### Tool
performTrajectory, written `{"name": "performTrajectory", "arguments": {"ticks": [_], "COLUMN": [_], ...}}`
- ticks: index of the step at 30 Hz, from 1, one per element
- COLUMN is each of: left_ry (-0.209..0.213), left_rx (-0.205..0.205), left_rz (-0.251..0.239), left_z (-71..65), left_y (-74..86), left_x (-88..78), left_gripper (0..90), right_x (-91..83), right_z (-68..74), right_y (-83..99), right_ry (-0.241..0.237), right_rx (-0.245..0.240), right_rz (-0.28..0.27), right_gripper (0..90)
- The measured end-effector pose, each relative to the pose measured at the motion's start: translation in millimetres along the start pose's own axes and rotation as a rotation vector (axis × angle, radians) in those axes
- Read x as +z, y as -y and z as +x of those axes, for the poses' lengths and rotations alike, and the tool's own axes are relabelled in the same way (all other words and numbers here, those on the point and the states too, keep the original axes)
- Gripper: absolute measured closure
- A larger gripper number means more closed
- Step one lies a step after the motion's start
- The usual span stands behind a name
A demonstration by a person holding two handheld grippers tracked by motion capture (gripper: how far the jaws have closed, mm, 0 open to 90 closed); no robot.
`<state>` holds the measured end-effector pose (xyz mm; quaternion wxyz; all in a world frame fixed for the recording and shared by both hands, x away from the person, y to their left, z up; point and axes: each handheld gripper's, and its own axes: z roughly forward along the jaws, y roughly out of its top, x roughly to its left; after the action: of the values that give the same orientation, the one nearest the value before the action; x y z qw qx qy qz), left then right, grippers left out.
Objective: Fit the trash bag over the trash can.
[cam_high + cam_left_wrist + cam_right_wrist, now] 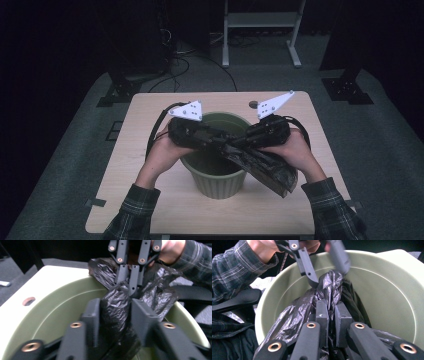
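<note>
A green plastic bin (220, 186) stands mid-table. A crumpled black plastic bag (272, 174) hangs over its right rim and bunches up above its mouth. My left gripper (225, 142) reaches in from the left. In the left gripper view its pads (93, 312) press a bunch of the bag (115, 307) between them. My right gripper (239, 145) comes from the right and is shut on the same bag (294, 317) just beside it. The two sets of fingertips almost meet over the bin. The bag's lower part is hidden behind the right hand and the bin wall.
The light wooden table (150, 200) has a small round hole (253, 104) near its far edge. Behind the table, on the grey floor, are a white metal stand (260, 30), dark equipment legs (117, 90) and cables (175, 62). Plaid sleeves enter from the bottom.
</note>
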<state>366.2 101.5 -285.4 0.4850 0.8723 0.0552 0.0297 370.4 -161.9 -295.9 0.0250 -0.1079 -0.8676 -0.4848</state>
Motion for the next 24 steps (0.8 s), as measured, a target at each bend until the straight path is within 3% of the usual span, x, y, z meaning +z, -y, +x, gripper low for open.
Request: {"name": "performTrajectory", "arguments": {"ticks": [2, 3, 9, 17, 24], "left_ry": [0.011, 0.006, -0.047, -0.120, -0.133], "left_rx": [-0.012, -0.011, -0.038, -0.071, -0.083], "left_rz": [0.013, 0.018, 0.020, 0.013, 0.019], "left_z": [-1.0, -1.8, -3.1, -4.3, -5.5], "left_y": [0.6, 1.4, 13.1, 26.4, 29.8], "left_x": [-0.6, -1.5, -12.8, -29.8, -32.5], "left_gripper": [84.6, 87.2, 88.1, 88.1, 88.2], "right_x": [0.0, -0.2, -8.6, -41.1, -59.7], "right_z": [-0.2, -0.4, -3.1, -2.3, 5.0], "right_y": [-0.7, -0.9, 4.1, 22.1, 36.4], "right_ry": [0.007, 0.019, 0.074, 0.133, 0.182], "right_rx": [0.005, 0.005, 0.022, 0.050, 0.064], "right_rz": [-0.004, -0.010, -0.052, -0.107, -0.130], "right_gripper": [82.7, 79.4, 57.4, 50.9, 47.9]}}
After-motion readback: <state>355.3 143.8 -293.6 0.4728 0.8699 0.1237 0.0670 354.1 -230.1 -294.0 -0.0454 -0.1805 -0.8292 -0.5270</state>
